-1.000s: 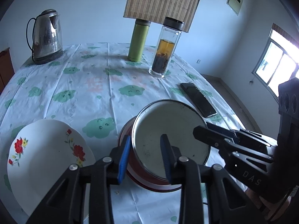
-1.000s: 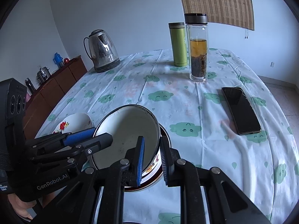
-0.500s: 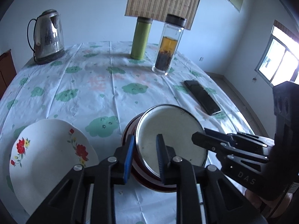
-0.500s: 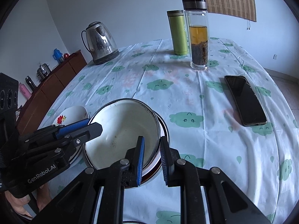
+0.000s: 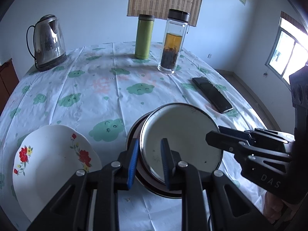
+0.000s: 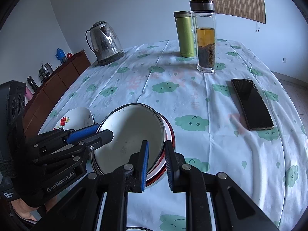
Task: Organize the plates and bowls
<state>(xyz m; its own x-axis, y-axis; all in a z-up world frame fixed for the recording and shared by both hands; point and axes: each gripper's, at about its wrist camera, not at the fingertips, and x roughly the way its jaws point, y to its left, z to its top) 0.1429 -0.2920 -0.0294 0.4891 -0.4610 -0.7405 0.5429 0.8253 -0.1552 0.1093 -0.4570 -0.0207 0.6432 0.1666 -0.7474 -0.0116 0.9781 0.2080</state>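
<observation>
Both tongs pinch the rim of the round white metal bowl, the left gripper and the right gripper. It sits tilted in the red-rimmed bowl, nearly stacked. The white flowered plate lies alone beside them, not yet sorted.
</observation>
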